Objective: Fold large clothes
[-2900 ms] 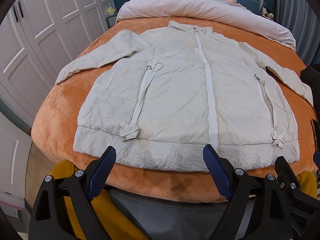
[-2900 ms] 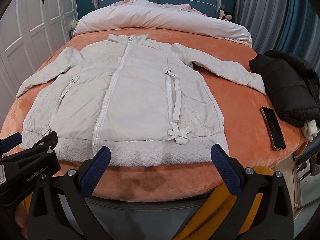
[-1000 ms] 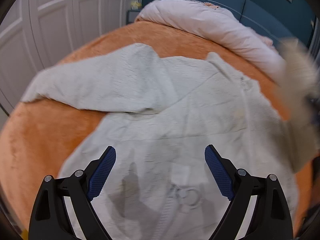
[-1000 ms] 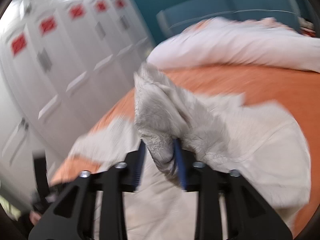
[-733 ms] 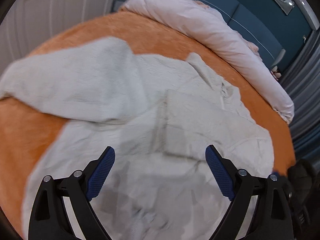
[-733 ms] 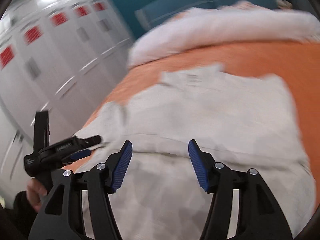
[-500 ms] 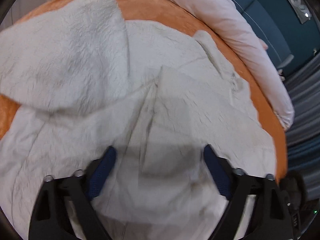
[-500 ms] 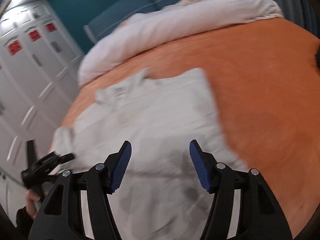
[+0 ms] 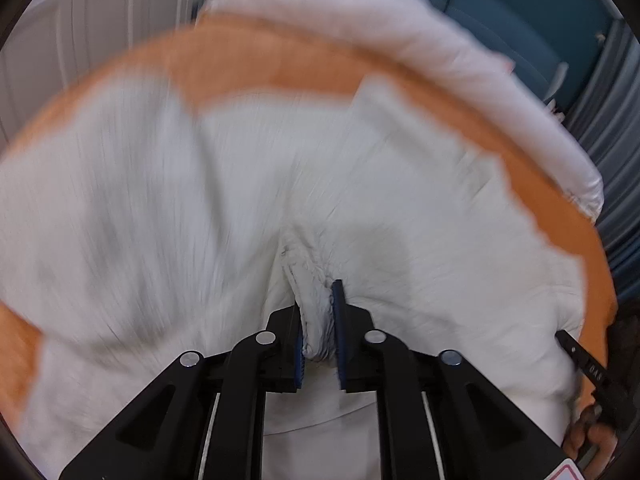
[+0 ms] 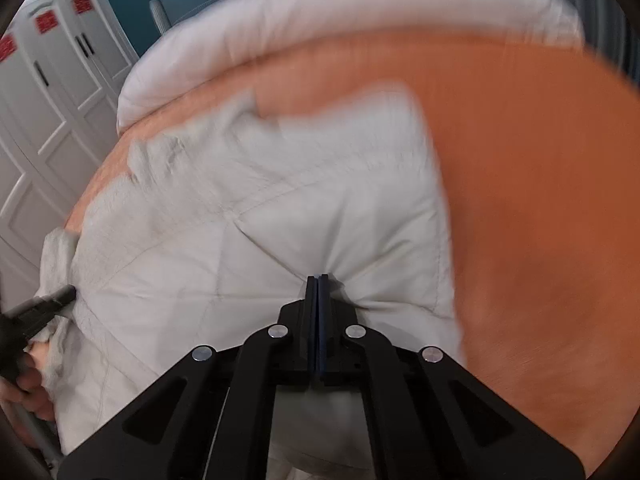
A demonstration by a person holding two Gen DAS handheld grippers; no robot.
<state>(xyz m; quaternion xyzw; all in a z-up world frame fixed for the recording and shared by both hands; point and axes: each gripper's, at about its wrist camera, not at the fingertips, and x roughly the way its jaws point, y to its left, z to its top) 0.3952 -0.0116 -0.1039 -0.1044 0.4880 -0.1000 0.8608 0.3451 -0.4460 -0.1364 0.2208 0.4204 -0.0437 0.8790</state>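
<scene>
A large white padded jacket [image 9: 400,184] lies on the orange bed cover [image 9: 256,56], its plain quilted side up and its right part folded over. My left gripper [image 9: 318,320] is shut on a bunched textured fold of the jacket near its left side. My right gripper [image 10: 318,300] is shut on the jacket's [image 10: 304,208] smooth fabric near its right edge, the cloth puckering at the tips. Each gripper shows at the edge of the other's view: the right one [image 9: 580,356], the left one [image 10: 40,304].
The orange bed cover [image 10: 540,180] lies bare to the right of the jacket. A rolled pale duvet [image 9: 400,40] lies across the head of the bed, also in the right wrist view [image 10: 320,16]. White wardrobe doors [image 10: 48,92] stand on the left.
Both grippers were open over the jacket half a second ago; both have now dropped onto it and shut on its fabric. Earlier the right gripper carried the right sleeve across and let it go.
</scene>
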